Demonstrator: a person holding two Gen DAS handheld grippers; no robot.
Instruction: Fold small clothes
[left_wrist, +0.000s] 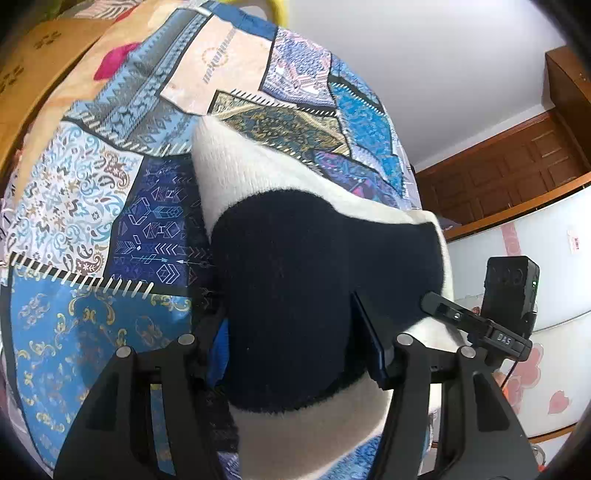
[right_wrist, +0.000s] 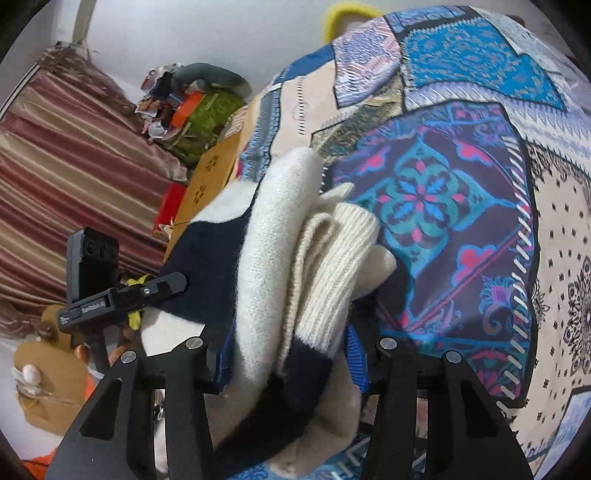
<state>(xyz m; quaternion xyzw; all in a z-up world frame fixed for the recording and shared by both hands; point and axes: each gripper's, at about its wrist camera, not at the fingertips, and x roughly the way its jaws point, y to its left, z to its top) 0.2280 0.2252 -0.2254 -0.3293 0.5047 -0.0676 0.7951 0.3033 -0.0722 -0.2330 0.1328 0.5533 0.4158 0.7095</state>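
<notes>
A small cream and navy knit sweater (left_wrist: 295, 280) is bunched and folded over the patchwork bedspread (left_wrist: 92, 206). My left gripper (left_wrist: 291, 332) is shut on a thick fold of it; the navy patch fills the space between the fingers. In the right wrist view the same sweater (right_wrist: 273, 266) shows as stacked cream layers with a ribbed hem. My right gripper (right_wrist: 291, 362) is shut on that bundle, blue pads pressing both sides. The other gripper's finger (right_wrist: 162, 286) touches the sweater's left side.
The patchwork bedspread (right_wrist: 461, 206) spreads around the sweater. A wooden headboard (left_wrist: 33, 70) is at the left. A wooden cabinet (left_wrist: 517, 170) and a white wall lie to the right. Striped curtains (right_wrist: 74, 162) and a clutter pile (right_wrist: 184, 103) are beyond the bed.
</notes>
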